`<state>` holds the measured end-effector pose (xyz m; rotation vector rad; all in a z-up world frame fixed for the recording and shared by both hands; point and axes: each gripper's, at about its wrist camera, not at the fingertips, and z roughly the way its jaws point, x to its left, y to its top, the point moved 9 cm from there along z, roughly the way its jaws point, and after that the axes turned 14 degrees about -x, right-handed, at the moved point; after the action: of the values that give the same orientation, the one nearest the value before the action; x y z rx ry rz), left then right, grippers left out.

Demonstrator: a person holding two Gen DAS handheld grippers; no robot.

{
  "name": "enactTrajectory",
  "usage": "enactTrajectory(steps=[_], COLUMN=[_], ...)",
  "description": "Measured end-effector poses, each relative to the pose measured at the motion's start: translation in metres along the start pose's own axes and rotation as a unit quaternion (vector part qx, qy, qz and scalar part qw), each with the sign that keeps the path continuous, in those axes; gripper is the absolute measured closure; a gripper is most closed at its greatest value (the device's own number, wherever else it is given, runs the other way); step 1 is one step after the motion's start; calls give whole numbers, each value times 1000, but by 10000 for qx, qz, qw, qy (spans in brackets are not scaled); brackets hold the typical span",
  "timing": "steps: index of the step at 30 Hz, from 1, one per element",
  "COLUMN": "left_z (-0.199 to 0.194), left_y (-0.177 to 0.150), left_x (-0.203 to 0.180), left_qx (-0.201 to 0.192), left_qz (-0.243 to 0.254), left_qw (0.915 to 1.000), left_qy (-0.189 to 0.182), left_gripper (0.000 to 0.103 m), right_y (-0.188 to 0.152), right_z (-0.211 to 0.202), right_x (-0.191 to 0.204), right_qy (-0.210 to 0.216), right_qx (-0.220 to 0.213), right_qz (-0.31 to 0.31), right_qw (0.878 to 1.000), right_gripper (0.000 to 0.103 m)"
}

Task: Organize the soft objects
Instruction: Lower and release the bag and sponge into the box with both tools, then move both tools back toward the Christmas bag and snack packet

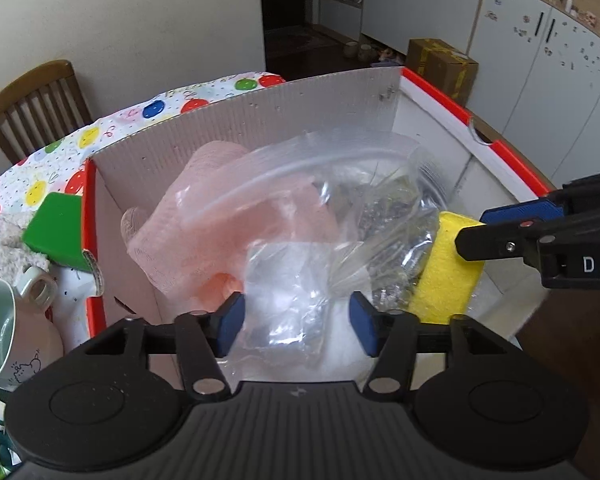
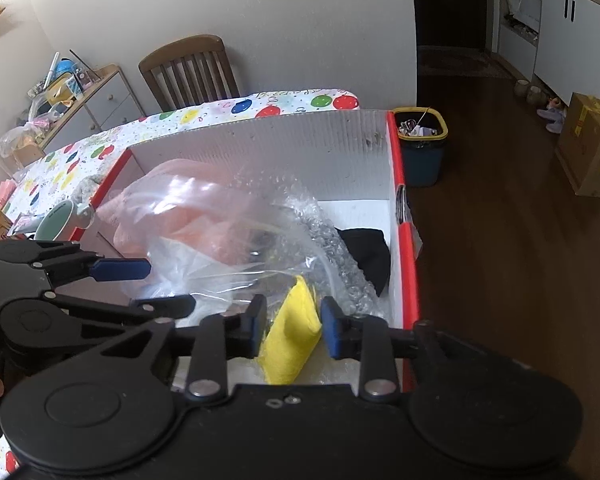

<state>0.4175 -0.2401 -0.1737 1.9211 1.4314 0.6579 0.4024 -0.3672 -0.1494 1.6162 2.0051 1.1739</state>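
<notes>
A red-edged cardboard box (image 1: 260,104) (image 2: 260,140) holds a pink cloth (image 1: 204,216) (image 2: 188,232), clear plastic bags (image 1: 300,248) (image 2: 220,256), bubble wrap (image 2: 332,240), a black cloth (image 2: 368,256) and a yellow sponge (image 1: 448,272) (image 2: 292,340). My left gripper (image 1: 296,322) is open over the box with a small clear bag between its blue pads, not pinched. My right gripper (image 2: 293,328) has its pads against both sides of the yellow sponge, shut on it inside the box's near right corner. The right gripper also shows in the left wrist view (image 1: 500,232).
A green sponge (image 1: 58,232), a grey fuzzy cloth (image 1: 4,244) and a pink mug (image 1: 12,320) lie on the balloon-print tablecloth (image 1: 112,124) left of the box. A wooden chair (image 2: 188,72) stands behind the table. A bin (image 2: 420,148) stands on the floor to the right.
</notes>
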Motion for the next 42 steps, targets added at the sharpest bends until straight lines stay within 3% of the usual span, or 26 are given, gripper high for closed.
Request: enactTrajectory(steps=[15, 20, 24, 31, 34, 42], left_z=[-35, -54, -73, -107, -122, -162], left_y=[9, 14, 15, 14, 12, 4], left_x=[-4, -1, 1, 8, 15, 43], left_qx=[-402, -589, -748, -1010, -1107, -1390], left_qz=[-107, -214, -259, -345, -382, -477], left_qw=[9988, 9976, 9963, 9937, 9925, 9887], left_qy=[-240, -284, -320, -357, -354, -299], left_gripper=[38, 38, 26, 25, 19, 17], right_y=[9, 13, 16, 21, 21, 26], right_z=[-32, -48, -62, -82, -91, -107], right_x=[10, 21, 34, 60, 76, 127], right_qy=[269, 379, 477, 623, 692, 933], right_qx=[-345, -529, -673, -889, -982, -1262], right_qz=[-8, -55, -137, -323, -391, -656], right_qw=[9990, 9979, 9965, 9936, 9920, 9854], right_gripper=[57, 47, 39, 26, 20, 2])
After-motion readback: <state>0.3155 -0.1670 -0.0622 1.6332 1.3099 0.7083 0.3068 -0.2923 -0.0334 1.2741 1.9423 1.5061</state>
